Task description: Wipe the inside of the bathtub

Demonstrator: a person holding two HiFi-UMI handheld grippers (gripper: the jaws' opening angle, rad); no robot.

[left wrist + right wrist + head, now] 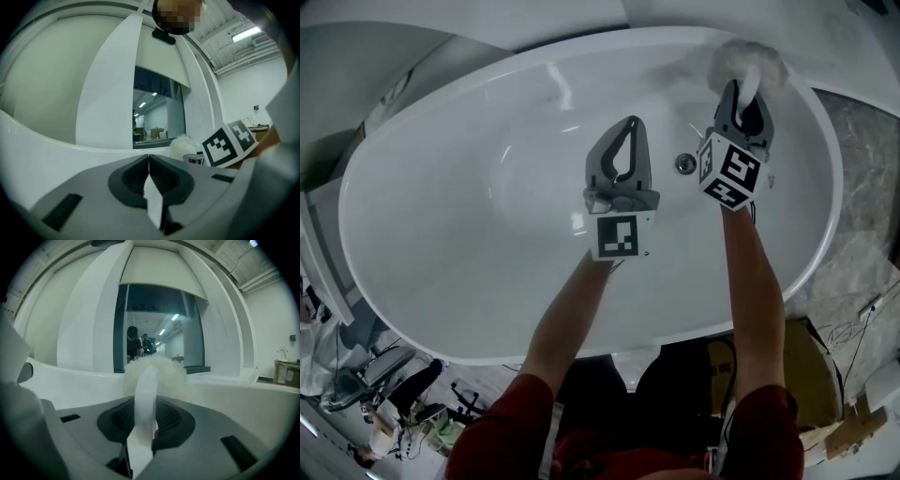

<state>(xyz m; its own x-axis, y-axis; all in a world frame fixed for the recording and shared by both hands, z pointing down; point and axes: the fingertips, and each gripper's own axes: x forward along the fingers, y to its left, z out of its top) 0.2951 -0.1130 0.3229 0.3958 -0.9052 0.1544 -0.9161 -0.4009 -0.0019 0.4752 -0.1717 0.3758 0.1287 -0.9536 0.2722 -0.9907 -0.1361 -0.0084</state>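
A white oval bathtub (441, 225) fills the head view, with a round metal drain (684, 163) in its floor. My right gripper (748, 101) is shut on the white handle of a fluffy white duster (748, 62), whose head rests against the tub's far inner wall near the rim. In the right gripper view the duster (157, 373) stands upright between the jaws. My left gripper (625, 127) hangs over the middle of the tub, left of the drain, jaws together with nothing held. In the left gripper view its tips (148, 157) meet, and the duster (182, 146) shows to the right.
A marbled floor (862, 178) lies right of the tub. Cardboard and cables (848, 412) sit at the lower right. A white wall panel and a dark window (152, 112) stand beyond the tub's far rim. Clutter lies at the lower left (384, 394).
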